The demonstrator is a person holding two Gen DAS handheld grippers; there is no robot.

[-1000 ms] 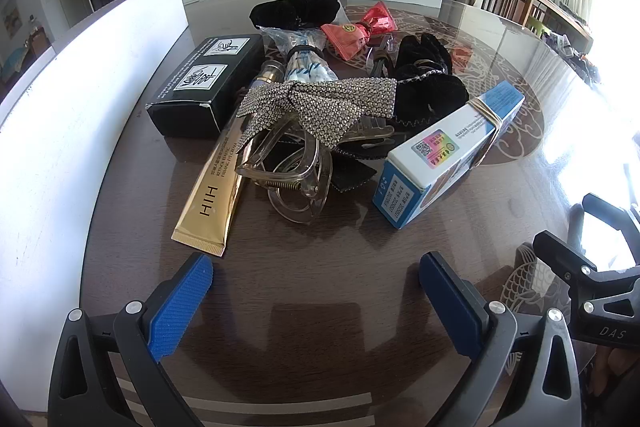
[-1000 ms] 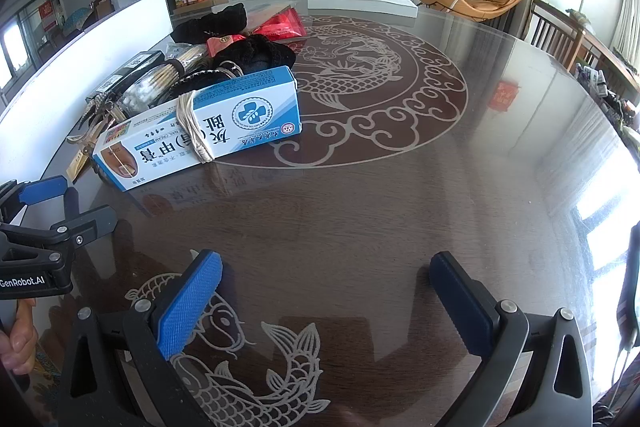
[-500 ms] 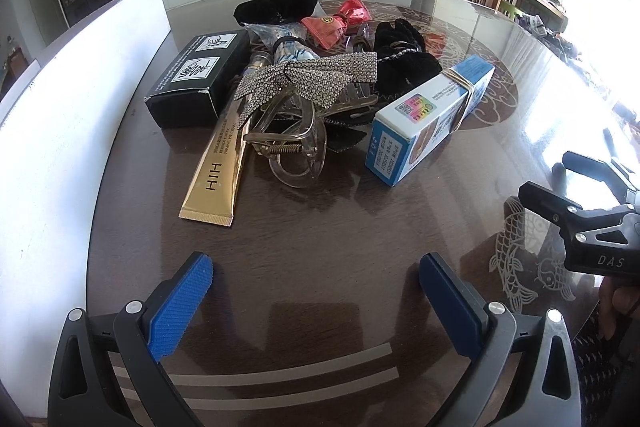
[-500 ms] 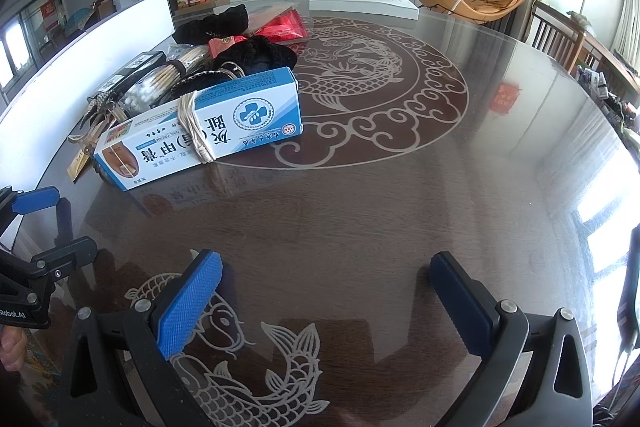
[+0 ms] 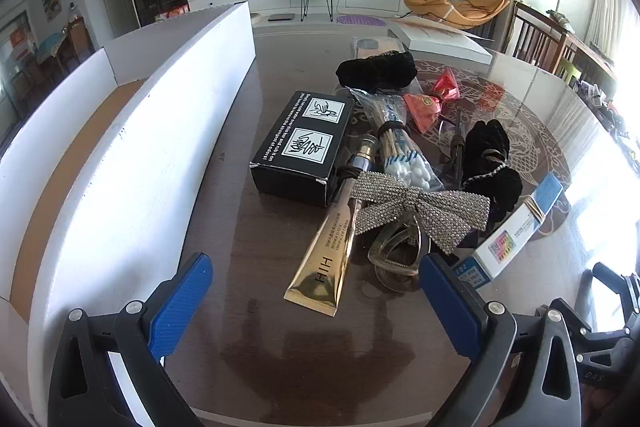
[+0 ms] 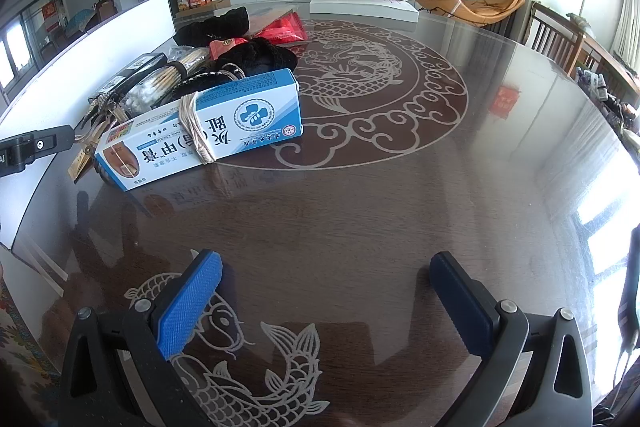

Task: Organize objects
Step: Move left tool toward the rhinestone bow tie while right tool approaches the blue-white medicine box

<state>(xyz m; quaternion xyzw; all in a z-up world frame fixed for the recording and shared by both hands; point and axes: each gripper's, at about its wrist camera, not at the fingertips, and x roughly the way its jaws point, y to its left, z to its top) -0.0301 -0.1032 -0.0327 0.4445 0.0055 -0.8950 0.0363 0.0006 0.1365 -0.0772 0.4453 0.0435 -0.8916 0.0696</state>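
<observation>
Left wrist view: your left gripper (image 5: 316, 301) is hovering wide and empty over the dark table (image 5: 248, 235), the gold tube (image 5: 326, 257) lying between its blue pads, beside the black box (image 5: 304, 143) and under the rhinestone bow (image 5: 420, 207). Your right gripper (image 6: 326, 301) is also gaping wide, holding nothing, with the blue-and-white cream box (image 6: 200, 131) lying well ahead to its left.

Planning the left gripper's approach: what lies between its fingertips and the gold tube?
Only bare dark tabletop. In the left wrist view, the left gripper is open, and the gold tube has its flat end just ahead, nothing intervening.
</observation>
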